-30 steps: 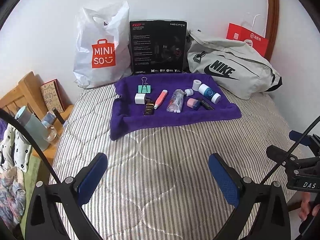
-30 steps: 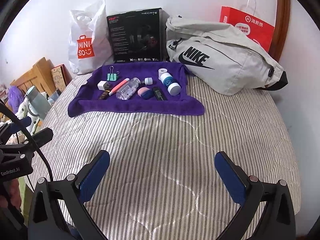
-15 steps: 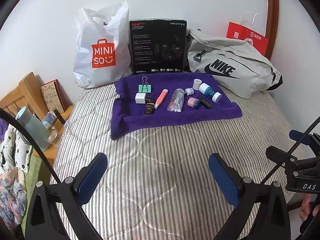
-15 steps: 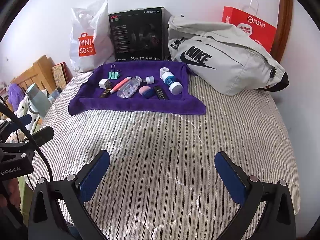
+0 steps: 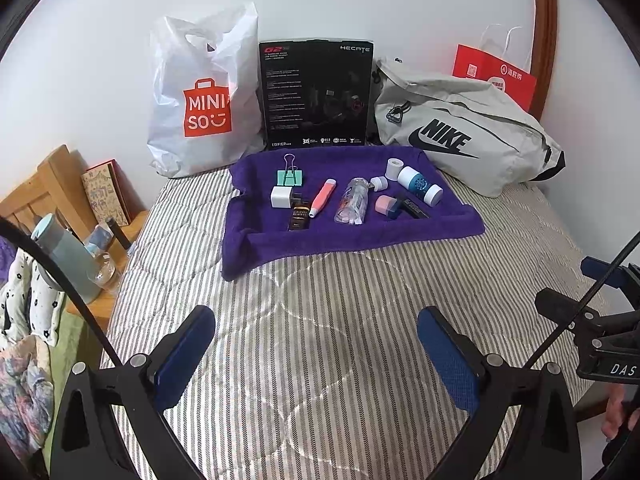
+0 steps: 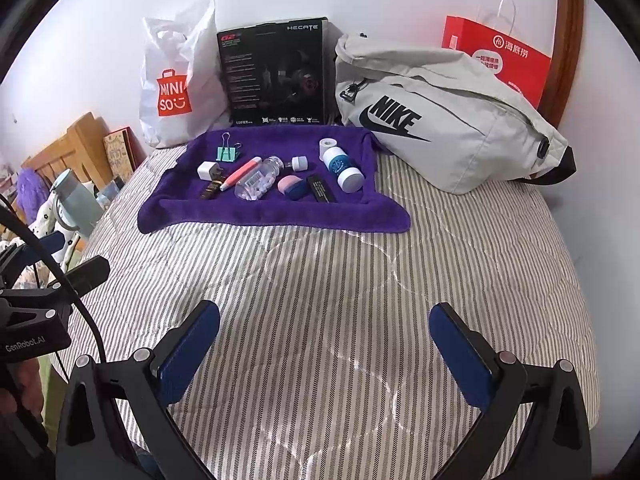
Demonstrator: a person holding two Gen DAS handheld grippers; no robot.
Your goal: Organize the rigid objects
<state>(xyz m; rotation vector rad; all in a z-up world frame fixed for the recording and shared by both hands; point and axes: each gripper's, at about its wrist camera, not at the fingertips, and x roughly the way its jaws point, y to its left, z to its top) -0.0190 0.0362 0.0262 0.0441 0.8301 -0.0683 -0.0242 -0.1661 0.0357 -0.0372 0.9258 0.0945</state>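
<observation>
A purple towel [image 5: 440, 224] [image 6: 360, 212] lies on the striped bed and carries several small items: a green binder clip [image 5: 290, 177] [image 6: 228, 154], a white charger plug [image 5: 280, 197], a pink tube [image 5: 322, 197] [image 6: 242, 173], a clear pill bottle [image 5: 353, 206] [image 6: 260, 184], a pink-and-blue case [image 5: 388, 205], a black stick [image 6: 320, 189] and a blue-and-white bottle [image 5: 420, 185] [image 6: 340, 167]. My left gripper [image 5: 316, 338] and right gripper [image 6: 324, 336] both hover open and empty over bare bedding, well short of the towel.
Against the wall stand a white Miniso bag [image 5: 200, 100], a black Hecate box [image 5: 316, 92], a grey Nike bag [image 6: 440, 116] and a red paper bag [image 6: 508, 56]. A wooden bedside stand with a cup [image 5: 66, 256] is at the left.
Both views have shifted slightly, with the towel a little higher in the right wrist view. Both grippers stay open and empty; nothing on the towel has moved.
</observation>
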